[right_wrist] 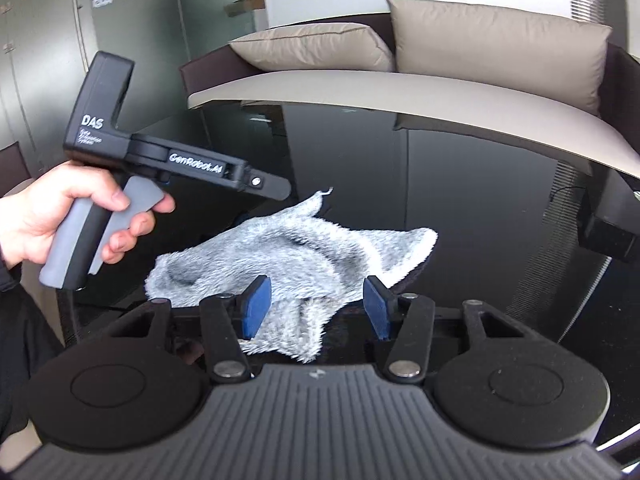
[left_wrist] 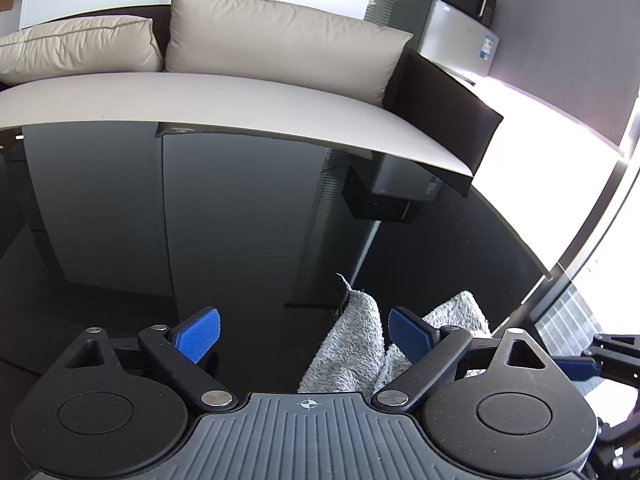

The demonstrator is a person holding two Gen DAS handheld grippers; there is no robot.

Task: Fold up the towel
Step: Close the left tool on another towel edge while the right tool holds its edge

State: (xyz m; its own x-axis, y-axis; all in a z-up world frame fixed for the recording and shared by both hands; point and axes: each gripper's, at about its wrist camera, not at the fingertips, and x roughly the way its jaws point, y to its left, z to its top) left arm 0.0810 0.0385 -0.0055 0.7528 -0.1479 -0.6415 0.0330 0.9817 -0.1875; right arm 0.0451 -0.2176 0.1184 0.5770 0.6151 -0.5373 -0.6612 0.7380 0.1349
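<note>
A fluffy grey towel (right_wrist: pixel 288 256) lies crumpled on the glossy black table (right_wrist: pixel 460 208). My right gripper (right_wrist: pixel 316 306) is open, its blue pads (right_wrist: pixel 256 306) on either side of the towel's near corner, not closed on it. My left gripper (left_wrist: pixel 308 334) is open and empty, held to the left of the towel (left_wrist: pixel 352 344); its right pad (left_wrist: pixel 410 338) is in front of the cloth. In the right wrist view a hand holds the left gripper's body (right_wrist: pixel 168 160) above the towel's left side.
A sofa with beige cushions (left_wrist: pixel 276 36) runs along the table's far edge. A silver box with a black appliance on top (left_wrist: pixel 452 20) stands at the right. The table's right edge (left_wrist: pixel 536 264) is close to the towel. Bare black tabletop (left_wrist: pixel 160 220) lies to the left.
</note>
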